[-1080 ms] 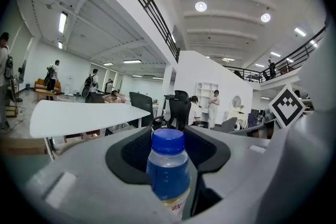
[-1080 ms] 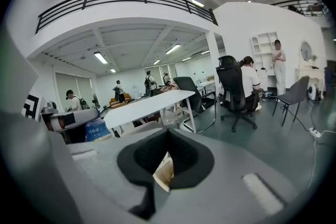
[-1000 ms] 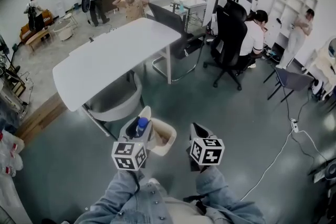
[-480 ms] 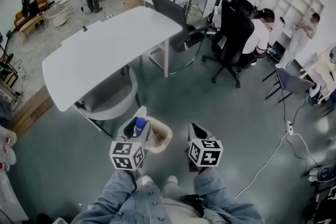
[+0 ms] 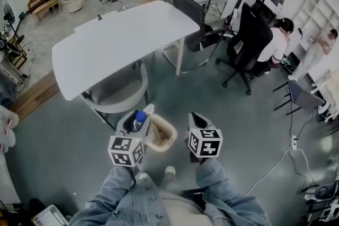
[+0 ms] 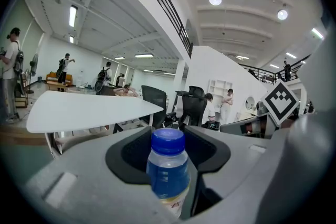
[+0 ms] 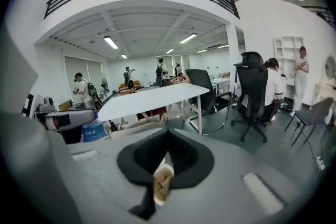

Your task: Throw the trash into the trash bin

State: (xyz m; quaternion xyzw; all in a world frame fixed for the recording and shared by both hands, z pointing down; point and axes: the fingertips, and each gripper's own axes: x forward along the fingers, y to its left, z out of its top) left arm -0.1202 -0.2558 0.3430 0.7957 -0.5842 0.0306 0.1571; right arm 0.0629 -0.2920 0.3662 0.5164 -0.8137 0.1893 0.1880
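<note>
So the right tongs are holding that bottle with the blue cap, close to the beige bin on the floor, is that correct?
Not quite. The left tongs hold the bottle with the blue cap, as the left gripper view shows; the right tongs are shut on nothing. The rest stands: the beige bin is on the floor close by.
</note>
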